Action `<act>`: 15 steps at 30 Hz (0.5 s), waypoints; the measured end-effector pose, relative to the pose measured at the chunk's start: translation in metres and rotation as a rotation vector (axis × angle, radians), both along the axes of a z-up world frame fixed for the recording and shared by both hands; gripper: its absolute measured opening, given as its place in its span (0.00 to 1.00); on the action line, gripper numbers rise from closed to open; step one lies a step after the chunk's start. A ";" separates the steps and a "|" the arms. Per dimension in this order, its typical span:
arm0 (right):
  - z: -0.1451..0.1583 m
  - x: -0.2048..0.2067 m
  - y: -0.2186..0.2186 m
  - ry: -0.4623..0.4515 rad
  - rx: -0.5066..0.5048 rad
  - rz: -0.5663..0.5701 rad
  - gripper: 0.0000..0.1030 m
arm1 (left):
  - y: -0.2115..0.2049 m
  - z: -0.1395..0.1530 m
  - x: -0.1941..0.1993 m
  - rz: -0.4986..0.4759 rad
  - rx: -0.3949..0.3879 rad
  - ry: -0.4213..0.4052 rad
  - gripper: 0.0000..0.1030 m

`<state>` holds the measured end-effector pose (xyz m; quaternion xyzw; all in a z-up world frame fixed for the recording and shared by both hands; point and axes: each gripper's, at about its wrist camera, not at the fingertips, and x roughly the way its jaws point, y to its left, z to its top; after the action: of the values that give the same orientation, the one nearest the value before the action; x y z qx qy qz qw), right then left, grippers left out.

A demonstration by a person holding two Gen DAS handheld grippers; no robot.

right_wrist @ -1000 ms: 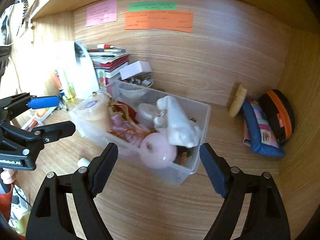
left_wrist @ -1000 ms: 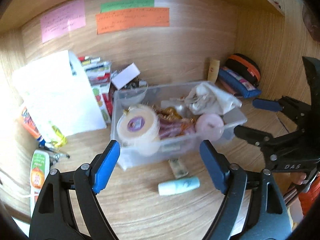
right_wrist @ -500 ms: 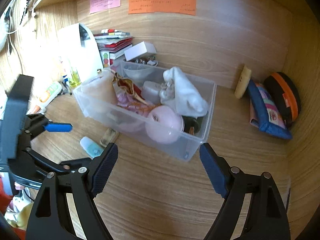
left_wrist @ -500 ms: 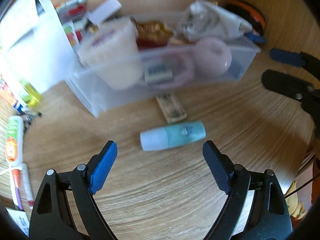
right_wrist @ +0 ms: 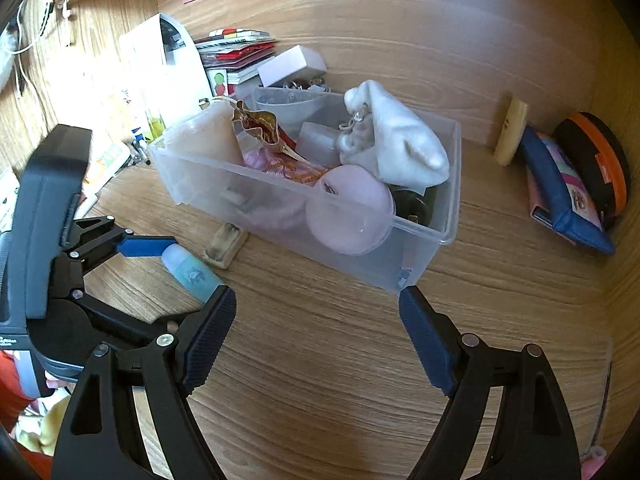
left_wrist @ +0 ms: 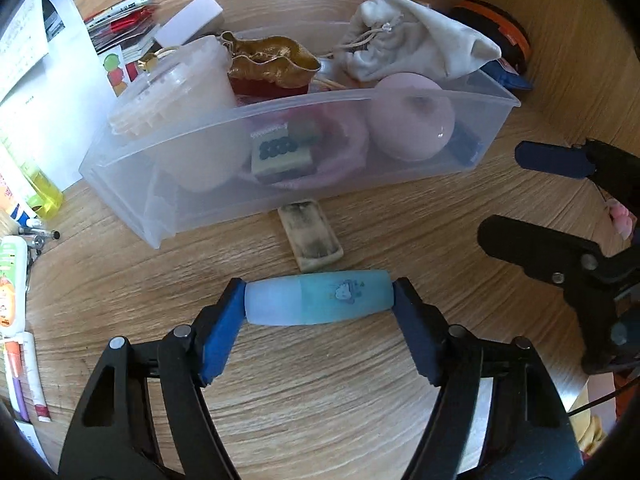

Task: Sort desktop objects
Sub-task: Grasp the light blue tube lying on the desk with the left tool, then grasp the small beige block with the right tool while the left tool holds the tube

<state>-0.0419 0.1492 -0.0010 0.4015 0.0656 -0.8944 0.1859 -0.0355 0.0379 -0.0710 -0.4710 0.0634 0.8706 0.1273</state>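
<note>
Wooden desk [left_wrist: 320, 400], bin [left_wrist: 280, 168] at upper centre. Left tool [left_wrist: 318, 300] grips the tube [left_wrist: 318, 298] end-to-end, likely for binning; right tool [right_wrist: 316, 320] waits wide.

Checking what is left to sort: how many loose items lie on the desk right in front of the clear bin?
2: a blue tube between the left gripper fingers, and a worn eraser beside the bin. Others may be hidden.

Teal bottle [left_wrist: 318, 298] lies flat before the clear bin [left_wrist: 280, 168].
</note>
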 end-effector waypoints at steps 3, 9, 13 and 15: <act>-0.004 -0.003 -0.004 -0.013 0.007 0.004 0.79 | -0.007 0.003 0.008 0.013 0.010 0.019 0.71; -0.011 -0.012 -0.023 -0.064 -0.020 0.043 0.79 | -0.044 0.015 0.027 0.086 0.016 0.088 0.71; -0.020 -0.020 -0.044 -0.102 -0.015 0.077 0.79 | -0.068 0.021 0.036 0.141 0.030 0.117 0.71; -0.025 -0.025 -0.052 -0.125 -0.013 0.084 0.78 | -0.082 0.024 0.034 0.164 0.040 0.134 0.71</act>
<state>-0.0664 0.0970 -0.0259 0.4524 0.0648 -0.8593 0.2296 -0.0014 -0.0444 -0.0471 -0.4129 0.0157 0.9086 0.0605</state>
